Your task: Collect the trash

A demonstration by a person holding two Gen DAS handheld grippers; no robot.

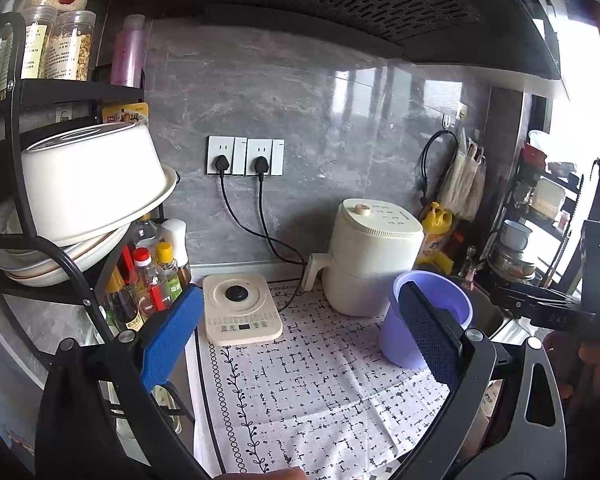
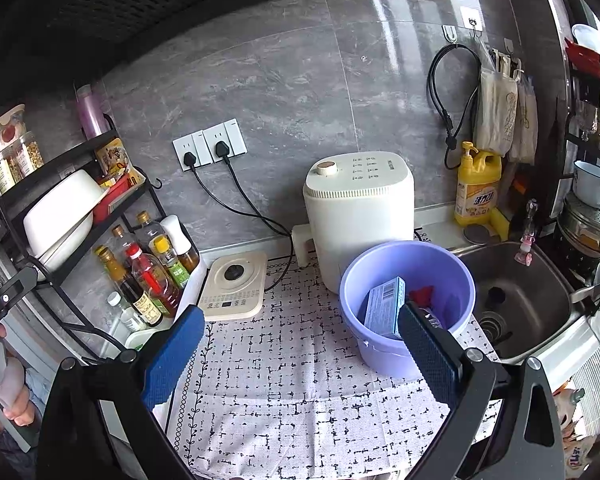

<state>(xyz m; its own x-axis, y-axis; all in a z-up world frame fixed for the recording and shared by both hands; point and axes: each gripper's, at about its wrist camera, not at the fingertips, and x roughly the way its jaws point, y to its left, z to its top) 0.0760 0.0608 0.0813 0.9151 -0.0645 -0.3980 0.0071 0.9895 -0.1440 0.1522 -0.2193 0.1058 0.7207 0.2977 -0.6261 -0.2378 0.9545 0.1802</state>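
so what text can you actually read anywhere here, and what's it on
"DKS": on the right tongs' black body, left wrist view; the last letter is uncertain.
Yellow soap bottle: label characters too blurred to read.
Blue box in the bucket: barcode only, print unreadable.
Jar labels, cooker panel: too small.

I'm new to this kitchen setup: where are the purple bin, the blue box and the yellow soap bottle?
purple bin (image 2: 384, 354), right wrist view, front wall.
blue box (image 2: 384, 304), right wrist view, barcode face.
yellow soap bottle (image 2: 478, 188), right wrist view, label.
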